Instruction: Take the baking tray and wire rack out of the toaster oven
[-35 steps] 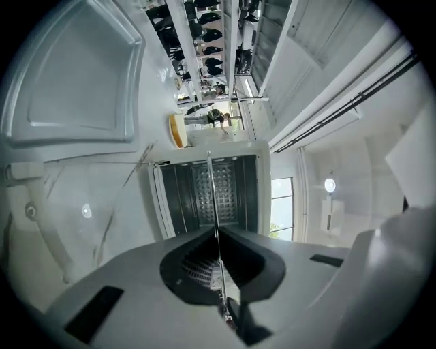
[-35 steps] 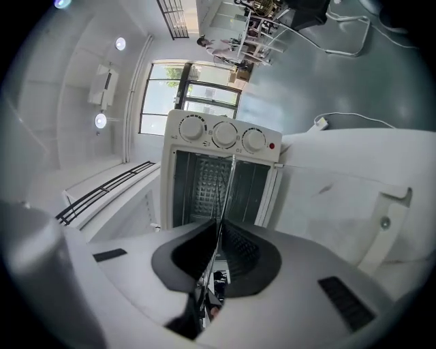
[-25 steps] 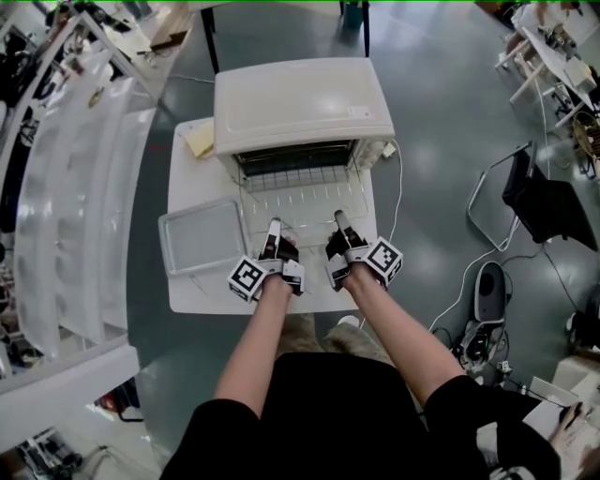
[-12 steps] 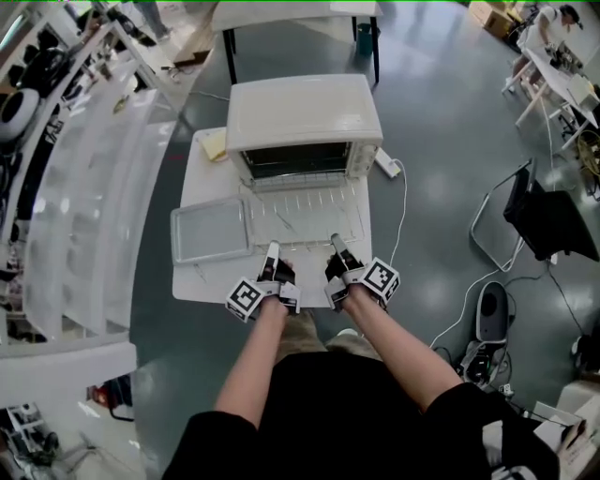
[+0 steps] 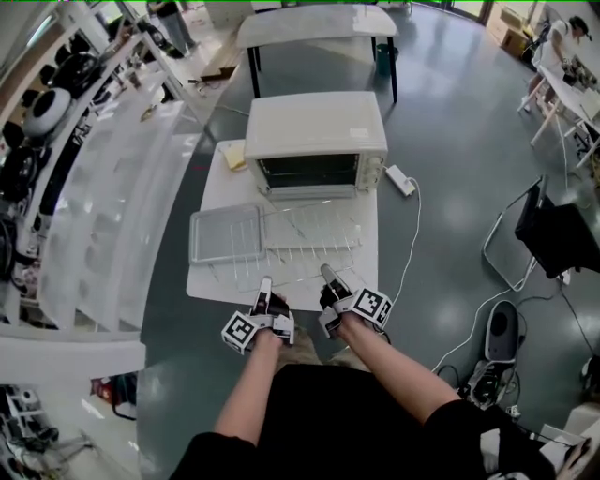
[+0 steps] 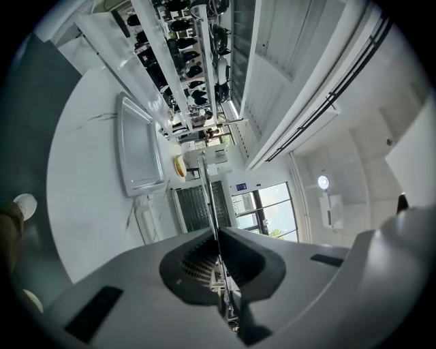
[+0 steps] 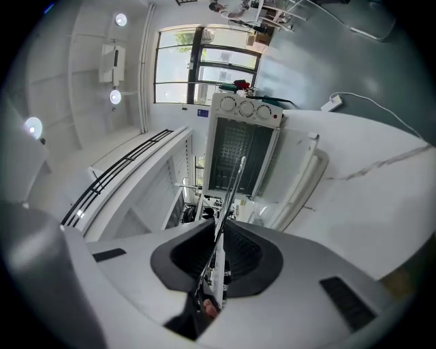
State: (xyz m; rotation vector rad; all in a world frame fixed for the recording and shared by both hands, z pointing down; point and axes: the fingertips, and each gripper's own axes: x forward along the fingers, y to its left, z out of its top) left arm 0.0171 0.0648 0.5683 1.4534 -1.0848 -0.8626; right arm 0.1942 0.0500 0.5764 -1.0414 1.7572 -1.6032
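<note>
Grey floor (image 5: 450,169), white shelving (image 5: 103,187) along the left. White table (image 5: 319,21) at the back, black chair (image 5: 553,230) right. Windows (image 7: 204,65) and round lights (image 7: 120,19) at far end.

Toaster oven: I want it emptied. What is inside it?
Only a dark cavity shows. The wire rack looks pulled out in front; the baking tray lies on the table. The cavity's depths are too dim to judge.

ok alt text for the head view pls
A person's left gripper and right gripper clamp the near edge of a silver wire rack before an open cream toaster oven. A grey metal baking tray lies beside it on the white table.
</note>
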